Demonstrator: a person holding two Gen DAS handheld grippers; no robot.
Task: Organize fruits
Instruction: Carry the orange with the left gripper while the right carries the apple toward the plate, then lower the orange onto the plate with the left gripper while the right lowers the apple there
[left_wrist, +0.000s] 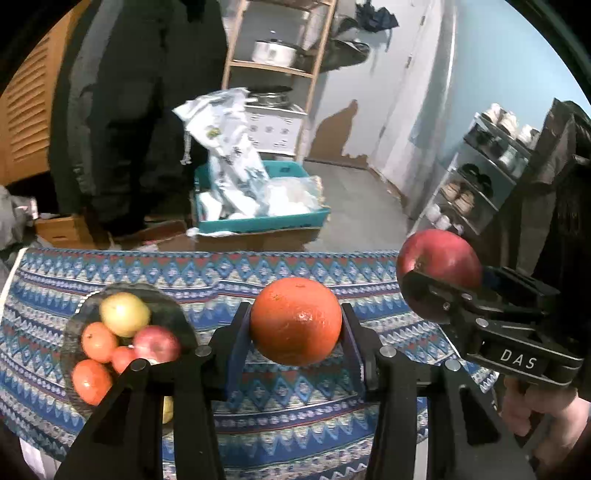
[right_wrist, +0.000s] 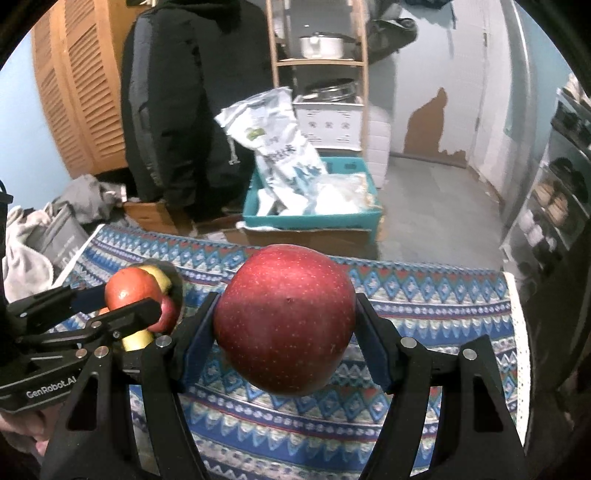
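My left gripper is shut on an orange, held above the patterned tablecloth. Left of it a glass plate carries a yellow apple, a red apple and several small oranges. At the right of the left wrist view my right gripper holds a large red apple. In the right wrist view my right gripper is shut on that red apple, above the cloth. My left gripper with the orange shows at the left, hiding most of the plate.
Beyond the table's far edge a teal crate of white bags sits on cardboard on the floor. A dark coat hangs at the back left, beside a wooden shelf with pots. A shoe rack stands at the right.
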